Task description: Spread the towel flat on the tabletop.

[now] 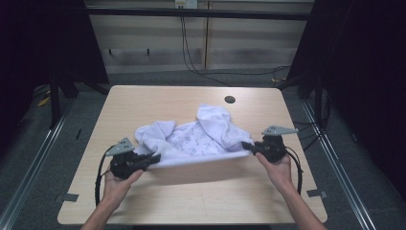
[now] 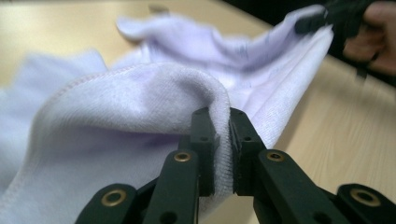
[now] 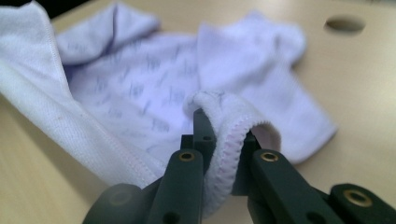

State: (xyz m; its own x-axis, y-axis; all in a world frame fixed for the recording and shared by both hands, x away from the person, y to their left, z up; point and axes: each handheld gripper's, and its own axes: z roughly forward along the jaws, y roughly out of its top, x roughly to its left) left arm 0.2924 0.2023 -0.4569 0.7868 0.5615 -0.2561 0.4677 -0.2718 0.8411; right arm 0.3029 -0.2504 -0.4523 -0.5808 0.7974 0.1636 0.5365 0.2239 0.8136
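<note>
You have each hand-held gripper, left [image 1: 152,158] and right [image 1: 249,145], clamped tight on the hem of the white printed garment [image 1: 191,136], stretching that edge taut above the surface [image 1: 143,103] so the rest drapes flat behind.

No readable text, label, brand, number or sign can be made out. Small dark marks are printed across the white garment [image 1: 194,139] at the centre of the frame, but they are too small and blurred to be read in any view.
</note>
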